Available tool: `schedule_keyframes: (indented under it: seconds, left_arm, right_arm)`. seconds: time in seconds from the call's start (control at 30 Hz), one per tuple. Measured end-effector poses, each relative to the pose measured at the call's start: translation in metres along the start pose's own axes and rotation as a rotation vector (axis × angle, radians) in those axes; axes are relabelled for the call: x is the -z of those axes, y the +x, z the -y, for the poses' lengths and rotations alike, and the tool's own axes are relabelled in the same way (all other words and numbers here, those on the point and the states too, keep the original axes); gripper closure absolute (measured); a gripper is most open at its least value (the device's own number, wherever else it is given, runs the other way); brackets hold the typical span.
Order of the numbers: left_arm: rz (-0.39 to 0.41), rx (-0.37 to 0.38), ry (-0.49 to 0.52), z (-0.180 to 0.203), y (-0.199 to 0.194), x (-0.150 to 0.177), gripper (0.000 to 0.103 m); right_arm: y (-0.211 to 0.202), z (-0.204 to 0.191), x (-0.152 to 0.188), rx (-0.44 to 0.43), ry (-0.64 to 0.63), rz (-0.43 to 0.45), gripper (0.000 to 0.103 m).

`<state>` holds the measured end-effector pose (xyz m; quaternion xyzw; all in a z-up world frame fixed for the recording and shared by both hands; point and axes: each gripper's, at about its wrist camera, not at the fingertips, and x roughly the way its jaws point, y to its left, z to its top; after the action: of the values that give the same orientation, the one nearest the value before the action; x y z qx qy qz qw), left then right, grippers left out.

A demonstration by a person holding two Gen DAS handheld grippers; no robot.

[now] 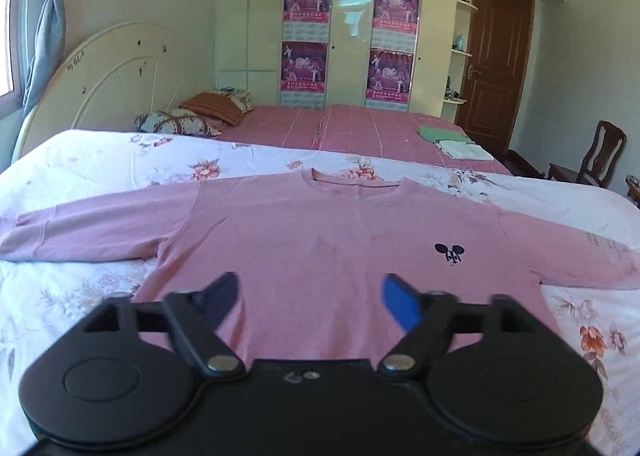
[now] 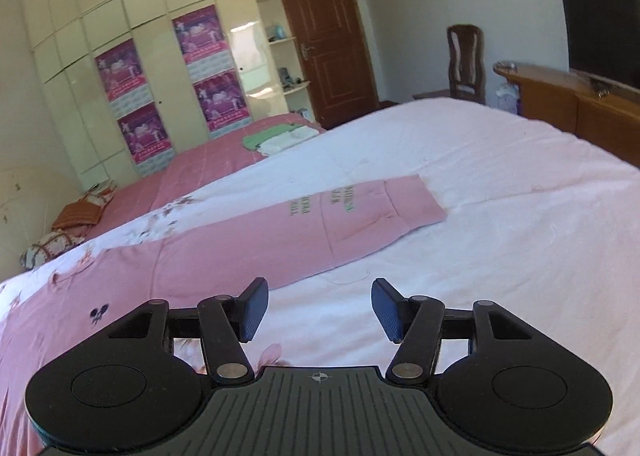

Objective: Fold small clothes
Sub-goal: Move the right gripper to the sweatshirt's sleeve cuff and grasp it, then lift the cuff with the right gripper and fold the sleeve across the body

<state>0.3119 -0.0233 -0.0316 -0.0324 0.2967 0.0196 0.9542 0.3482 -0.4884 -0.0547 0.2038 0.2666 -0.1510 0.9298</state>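
Pink long-sleeve shirt (image 1: 320,232) flat on floral bedspread (image 1: 100,159), sleeves out; sleeve print unreadable. L gripper (image 1: 310,302), R gripper (image 2: 320,310) both spread apart, nothing held.

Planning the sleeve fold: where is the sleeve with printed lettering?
In the right wrist view the lettered sleeve lies flat on the white quilt, ahead of the open right gripper.

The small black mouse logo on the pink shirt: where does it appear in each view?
Left wrist view: black mouse logo right of centre, above the right blue pad.
Right wrist view: it appears at the lower left, beside the left tong arm.
Shared landmark: green folded clothes on the pink bedsheet.
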Motion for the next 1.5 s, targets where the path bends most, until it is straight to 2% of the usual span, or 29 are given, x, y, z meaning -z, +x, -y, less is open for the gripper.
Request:
schedule_keyframes:
  seconds: [0.07, 0.2, 0.3, 0.37, 0.43, 0.5, 0.6, 0.63, 0.67, 0.7, 0.73, 0.8, 0.83, 0.87, 0.9, 0.97, 1.17, 1.3, 1.5]
  left_arm:
    - [0.004, 0.005, -0.017, 0.000, 0.009, -0.002, 0.005]
    - [-0.072, -0.014, 0.028, 0.011, 0.031, -0.003, 0.010]
    - [-0.111, -0.027, 0.052, 0.017, 0.041, 0.000, 0.012]
    - [-0.135, -0.041, 0.050, 0.018, 0.048, 0.002, 0.012]
    - [-0.155, -0.045, 0.039, 0.019, 0.054, 0.002, 0.012]
    - [-0.171, -0.056, 0.039, 0.020, 0.062, 0.002, 0.012]
    - [-0.185, -0.071, 0.049, 0.019, 0.073, 0.002, 0.012]
    - [-0.197, -0.076, 0.055, 0.019, 0.078, 0.003, 0.012]
    - [-0.216, -0.080, 0.058, 0.018, 0.084, 0.003, 0.013]
    - [-0.233, -0.082, 0.058, 0.017, 0.089, 0.002, 0.016]
    - [-0.242, -0.086, 0.060, 0.015, 0.094, 0.002, 0.018]
    - [-0.255, -0.107, 0.066, 0.011, 0.100, 0.003, 0.018]
    - [-0.262, -0.112, 0.059, 0.008, 0.102, 0.004, 0.018]
    - [-0.272, -0.113, 0.048, 0.004, 0.103, 0.005, 0.018]
    - [-0.279, -0.115, 0.037, 0.000, 0.102, 0.006, 0.018]
    - [-0.272, -0.114, 0.024, -0.007, 0.098, 0.007, 0.017]
    - [-0.281, -0.119, 0.033, -0.027, 0.103, 0.010, 0.018]
    - [-0.266, -0.082, 0.006, -0.040, 0.110, 0.006, 0.019]
    - [-0.238, -0.035, 0.052, -0.049, 0.122, -0.001, 0.018]
  right_arm:
    - [0.026, 0.019, -0.010, 0.010, 0.060, 0.000, 0.045]
    - [0.085, 0.064, -0.023, 0.008, 0.219, -0.045, 0.045]
    - [0.110, 0.085, -0.029, 0.010, 0.289, -0.052, 0.046]
    - [0.120, 0.098, -0.032, 0.010, 0.334, -0.060, 0.053]
    - [0.126, 0.111, -0.034, 0.011, 0.377, -0.059, 0.064]
    - [0.128, 0.124, -0.036, 0.002, 0.420, -0.050, 0.070]
    - [0.125, 0.140, -0.039, -0.021, 0.467, -0.035, 0.071]
    - [0.124, 0.143, -0.039, -0.026, 0.471, -0.032, 0.077]
    - [0.123, 0.145, -0.041, -0.018, 0.456, -0.037, 0.085]
    - [0.121, 0.146, -0.042, 0.000, 0.428, -0.047, 0.099]
    - [0.117, 0.146, -0.045, 0.005, 0.401, -0.041, 0.099]
    - [0.096, 0.133, -0.049, 0.021, 0.280, 0.039, 0.099]
    - [0.094, 0.128, -0.047, 0.058, 0.211, 0.038, 0.099]
    - [0.102, 0.129, -0.045, 0.096, 0.196, -0.024, 0.099]
    - [0.104, 0.134, -0.041, 0.103, 0.227, -0.048, 0.099]
    - [0.091, 0.129, -0.042, 0.104, 0.208, -0.027, 0.098]
    - [0.052, 0.090, -0.031, 0.060, 0.075, 0.017, 0.098]
    - [0.036, 0.059, -0.011, 0.025, 0.000, 0.017, 0.098]
    - [0.002, 0.007, 0.018, -0.051, -0.069, 0.004, 0.098]
